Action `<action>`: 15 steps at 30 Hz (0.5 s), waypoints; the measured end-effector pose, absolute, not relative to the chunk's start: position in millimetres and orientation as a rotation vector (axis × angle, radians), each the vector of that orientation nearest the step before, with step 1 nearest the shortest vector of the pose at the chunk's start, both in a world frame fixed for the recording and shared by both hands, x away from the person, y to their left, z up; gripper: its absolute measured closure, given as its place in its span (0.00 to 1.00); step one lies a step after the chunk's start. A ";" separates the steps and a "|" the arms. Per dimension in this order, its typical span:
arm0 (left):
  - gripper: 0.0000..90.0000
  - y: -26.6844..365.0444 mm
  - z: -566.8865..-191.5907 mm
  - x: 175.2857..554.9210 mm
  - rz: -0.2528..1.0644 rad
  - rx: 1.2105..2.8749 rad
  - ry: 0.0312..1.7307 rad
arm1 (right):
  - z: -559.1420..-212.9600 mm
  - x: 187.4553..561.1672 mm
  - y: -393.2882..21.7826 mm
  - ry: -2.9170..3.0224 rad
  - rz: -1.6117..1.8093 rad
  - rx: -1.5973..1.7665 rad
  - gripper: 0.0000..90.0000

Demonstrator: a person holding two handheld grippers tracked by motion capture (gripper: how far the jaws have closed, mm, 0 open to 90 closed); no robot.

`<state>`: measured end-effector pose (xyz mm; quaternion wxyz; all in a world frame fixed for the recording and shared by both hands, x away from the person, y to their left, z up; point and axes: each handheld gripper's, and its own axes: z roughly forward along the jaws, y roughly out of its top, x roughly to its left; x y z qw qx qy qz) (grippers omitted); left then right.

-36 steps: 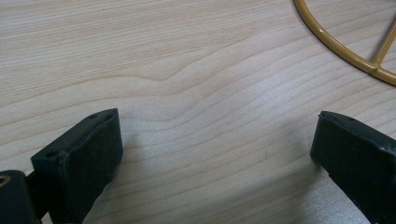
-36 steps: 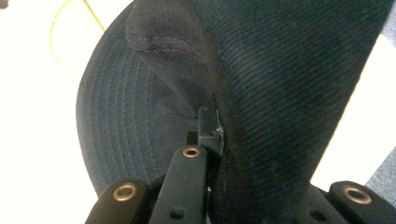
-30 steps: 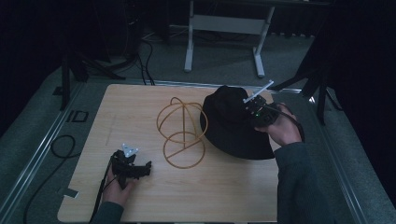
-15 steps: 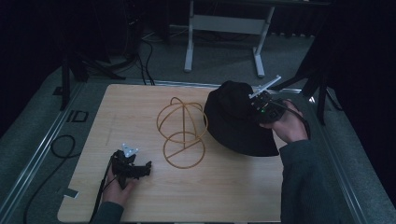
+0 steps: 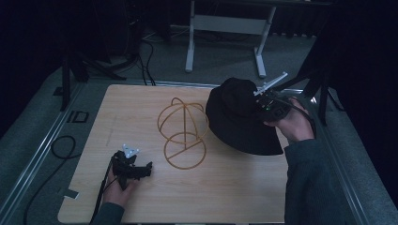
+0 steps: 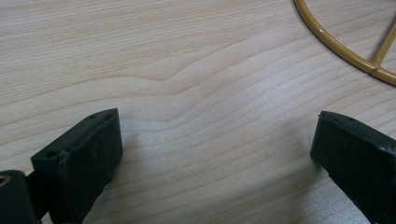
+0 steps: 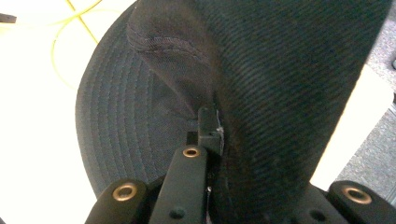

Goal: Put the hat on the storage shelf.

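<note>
A black bucket hat [image 5: 237,119] sits tilted over the right side of the wooden table [image 5: 225,192]. My right gripper [image 5: 262,104] is shut on the fabric of its crown, and the brim hangs down toward the table. In the right gripper view the hat [image 7: 285,79] folds around the pinched jaws of the right gripper [image 7: 212,137]. A gold wire hat stand [image 5: 182,133] stands at the table's centre, just left of the hat. My left gripper [image 5: 148,168] rests near the front left, open with nothing between its fingers; it [image 6: 217,135] points at bare wood beside the stand's base ring [image 6: 336,46].
A metal rail [image 5: 44,145] frames the table edge, with a black cable [image 5: 51,154] on the floor at left. A white desk frame [image 5: 225,23] stands beyond the far edge. Dark stands flank the table on both sides.
The right gripper has shifted the hat slightly to the right, and the crown now stands higher. The left gripper has not moved.
</note>
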<state>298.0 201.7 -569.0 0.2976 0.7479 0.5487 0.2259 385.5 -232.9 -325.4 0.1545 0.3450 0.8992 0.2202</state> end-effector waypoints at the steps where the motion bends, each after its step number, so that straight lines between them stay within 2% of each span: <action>1: 0.03 201.7 -569.0 298.0 0.600 1.987 1.458 | -324.3 385.4 -233.6 2.576 0.632 0.987 0.98; 15: 0.03 201.8 -569.0 298.0 0.601 1.989 1.456 | -311.7 382.1 -239.0 2.552 0.659 0.976 0.98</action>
